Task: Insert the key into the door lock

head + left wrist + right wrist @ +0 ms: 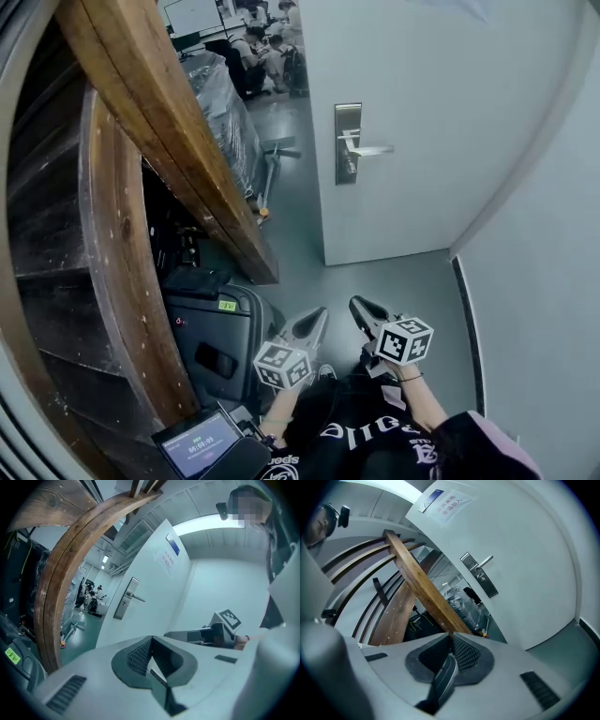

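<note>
Left gripper [312, 323] low by the person's lap, jaws pressed together, right gripper [364, 311] just beside it, clamped on a thin key [443, 679] seen edge-on, wooden beam [159, 122] left, pale door [422, 94] far ahead, its lock plate [347, 142] well apart from the key.

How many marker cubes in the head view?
2. One marker cube sits on the left gripper, low in the centre of the head view. The other is on the right gripper, just to its right. None looks hidden.
</note>
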Tool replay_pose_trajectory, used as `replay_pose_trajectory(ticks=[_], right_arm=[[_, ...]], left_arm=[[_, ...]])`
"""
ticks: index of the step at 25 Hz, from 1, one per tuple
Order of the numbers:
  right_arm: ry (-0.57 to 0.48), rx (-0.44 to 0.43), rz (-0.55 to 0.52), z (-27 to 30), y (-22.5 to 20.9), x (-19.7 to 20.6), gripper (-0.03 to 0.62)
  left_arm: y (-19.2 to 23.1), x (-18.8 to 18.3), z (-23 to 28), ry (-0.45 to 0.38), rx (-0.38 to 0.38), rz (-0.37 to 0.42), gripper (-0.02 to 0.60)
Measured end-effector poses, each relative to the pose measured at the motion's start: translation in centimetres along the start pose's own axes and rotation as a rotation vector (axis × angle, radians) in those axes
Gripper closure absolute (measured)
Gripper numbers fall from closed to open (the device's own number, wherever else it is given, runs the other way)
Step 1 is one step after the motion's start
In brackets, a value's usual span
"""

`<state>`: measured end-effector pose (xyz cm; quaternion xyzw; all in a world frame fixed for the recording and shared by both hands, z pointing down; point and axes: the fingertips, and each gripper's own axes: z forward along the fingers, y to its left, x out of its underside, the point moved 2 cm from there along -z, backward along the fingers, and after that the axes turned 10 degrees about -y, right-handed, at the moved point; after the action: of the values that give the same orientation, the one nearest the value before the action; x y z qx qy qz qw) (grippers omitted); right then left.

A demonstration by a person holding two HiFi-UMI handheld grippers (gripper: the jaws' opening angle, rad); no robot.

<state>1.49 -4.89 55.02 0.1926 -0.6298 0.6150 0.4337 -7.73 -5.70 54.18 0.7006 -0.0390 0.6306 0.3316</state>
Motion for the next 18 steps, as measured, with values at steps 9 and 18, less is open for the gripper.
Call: replay_pose_trajectory(ticks=[9,18], right_arm=[[-0.015,-0.055,-0.02,-7.9,2.3,1.0,0.557],[0.029,-0.091,-0.084,-20.1,1.8,3.0,0.557]], left_arm=[[-8.7,1.1,-2.7,-0.033,0.043,0.059,0.577],[-19.5,7.1,-6.5,-0.07,-0.05,0.022,0.577]])
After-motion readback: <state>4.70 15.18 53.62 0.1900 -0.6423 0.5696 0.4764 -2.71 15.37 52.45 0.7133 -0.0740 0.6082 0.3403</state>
